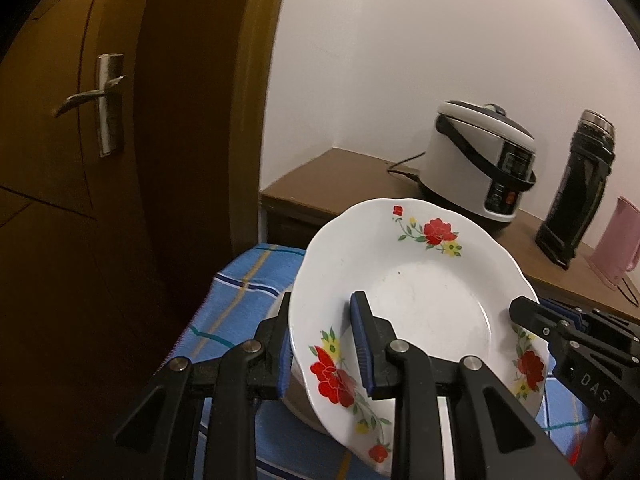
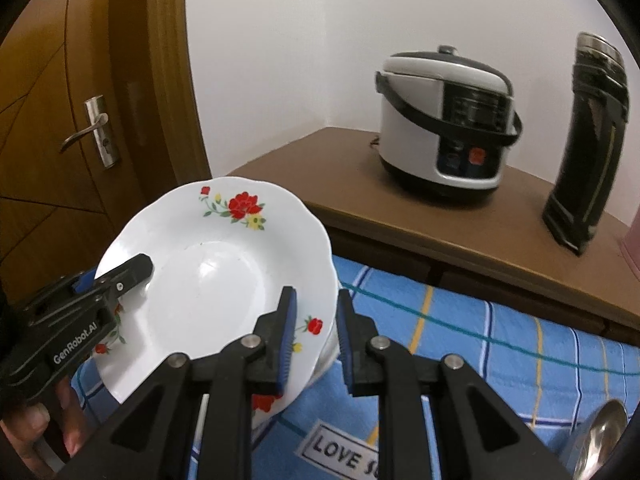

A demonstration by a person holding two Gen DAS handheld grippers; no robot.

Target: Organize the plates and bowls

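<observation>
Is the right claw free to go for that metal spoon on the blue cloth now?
Probably not. The right claw is clamped on the rim of the floral plate, which the left claw grips too. The spoon lies uncovered on the cloth, but the plate must go down first.

Plate (image 1: 420, 300) above cloth (image 1: 248, 280); cooker (image 1: 480, 164) behind on counter (image 1: 340, 180), flask (image 1: 576, 188) to its right.

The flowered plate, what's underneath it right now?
Beneath the flowered plate, gripped at opposite rims by the left gripper and right gripper, a pale dish edge shows above the blue checked cloth; the rest is covered.
</observation>
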